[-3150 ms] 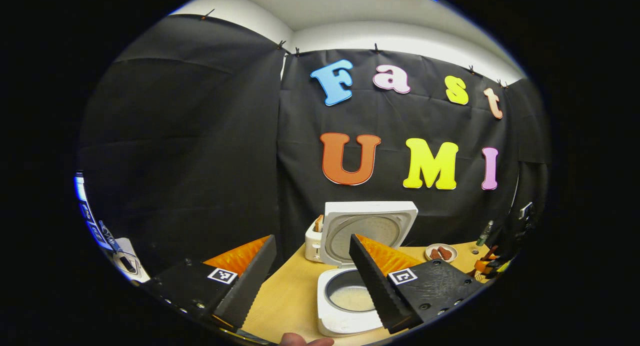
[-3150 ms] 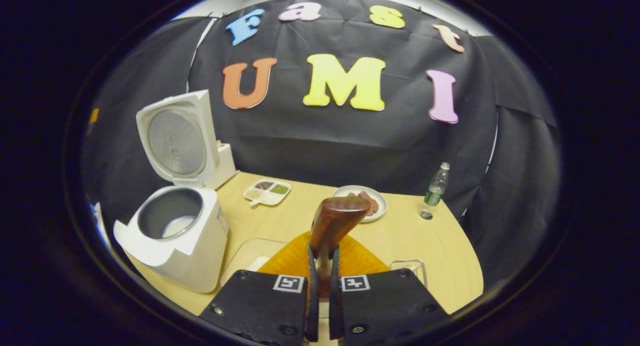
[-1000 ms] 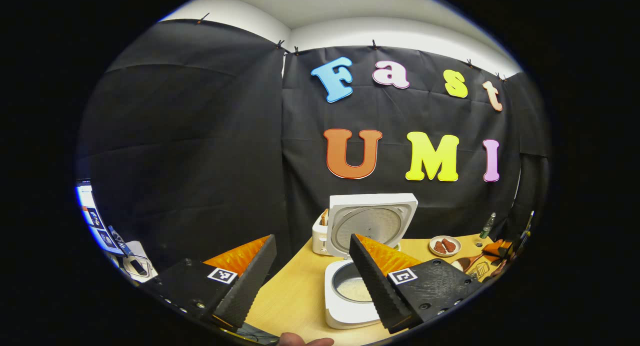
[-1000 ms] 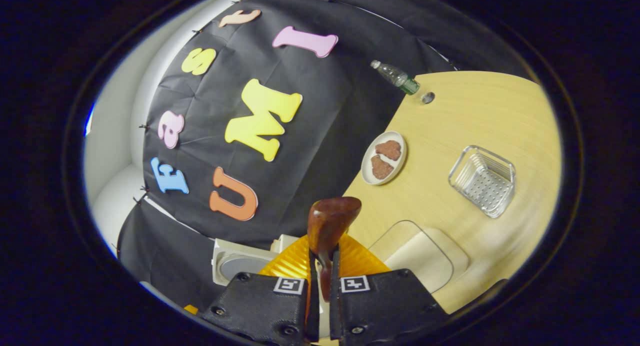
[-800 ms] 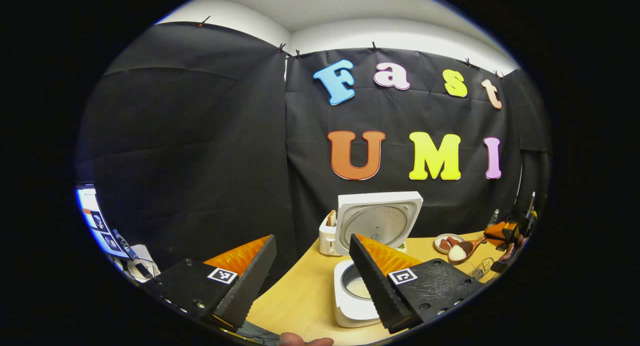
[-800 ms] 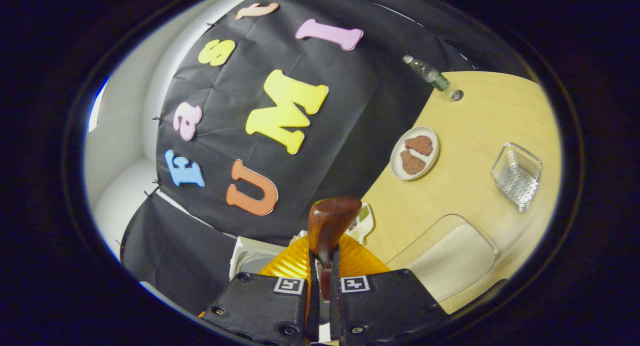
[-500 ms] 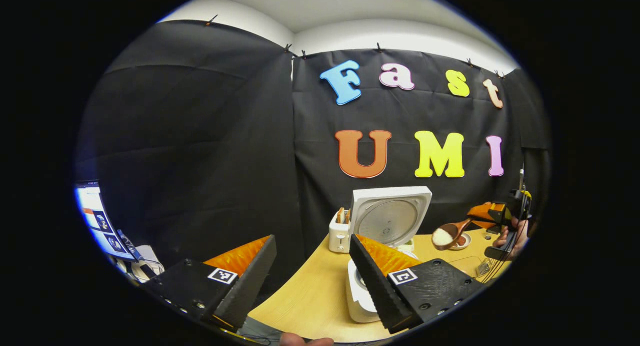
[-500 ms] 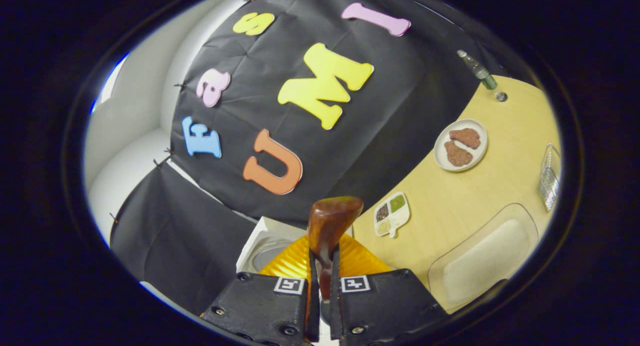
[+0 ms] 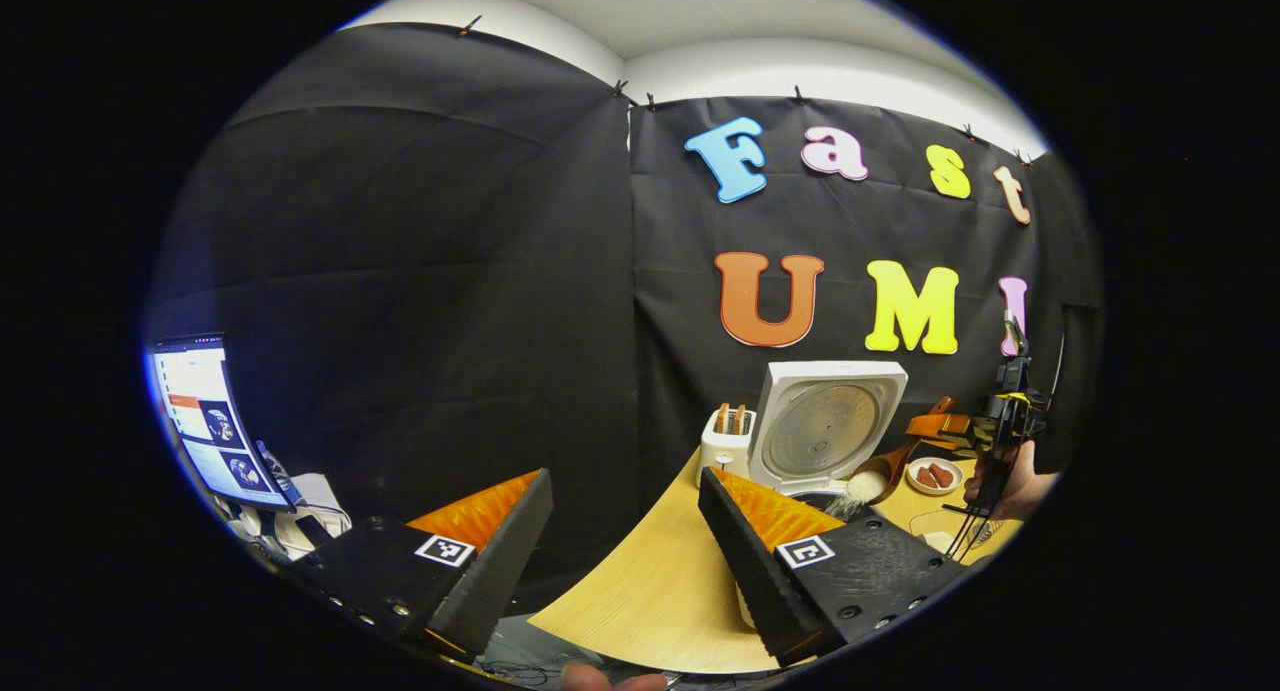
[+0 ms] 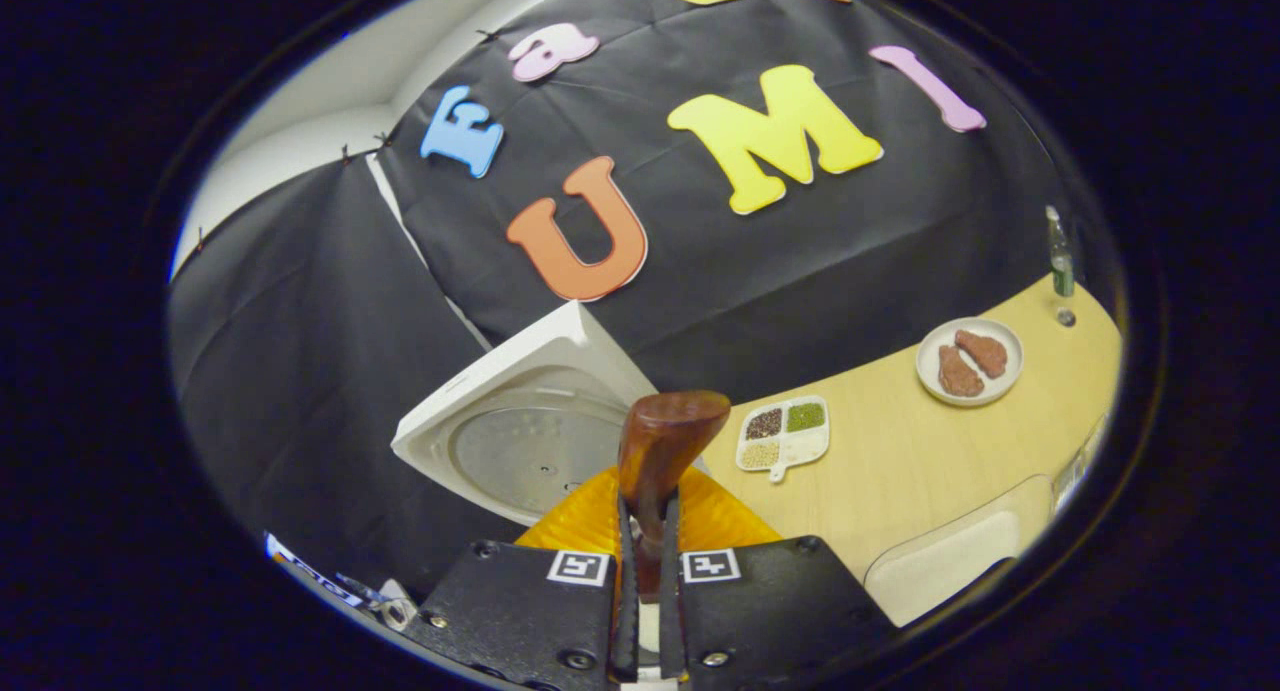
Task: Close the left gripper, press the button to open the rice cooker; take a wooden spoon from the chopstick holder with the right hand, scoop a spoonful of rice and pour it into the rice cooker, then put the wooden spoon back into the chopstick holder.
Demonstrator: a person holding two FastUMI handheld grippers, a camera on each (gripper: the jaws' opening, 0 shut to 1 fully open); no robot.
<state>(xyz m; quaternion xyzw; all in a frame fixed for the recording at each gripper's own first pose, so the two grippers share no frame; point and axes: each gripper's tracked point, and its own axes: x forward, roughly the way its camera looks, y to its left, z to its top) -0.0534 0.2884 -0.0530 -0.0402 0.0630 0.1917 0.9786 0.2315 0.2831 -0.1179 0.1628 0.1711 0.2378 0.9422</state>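
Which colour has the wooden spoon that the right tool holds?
The wooden spoon is dark reddish brown, best seen in the right gripper view.

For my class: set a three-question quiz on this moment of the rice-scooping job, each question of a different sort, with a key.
1. True or false: the rice cooker's lid stands open.
2. What is in the bowl of the wooden spoon? A) rice B) beans C) nothing
3. Fill in: the right gripper has its jaws shut on the spoon's ____.

Key
1. True.
2. A: white rice, with the spoon tipped over the cooker in the left gripper view.
3. Handle. The left gripper has its jaws open and holds nothing.
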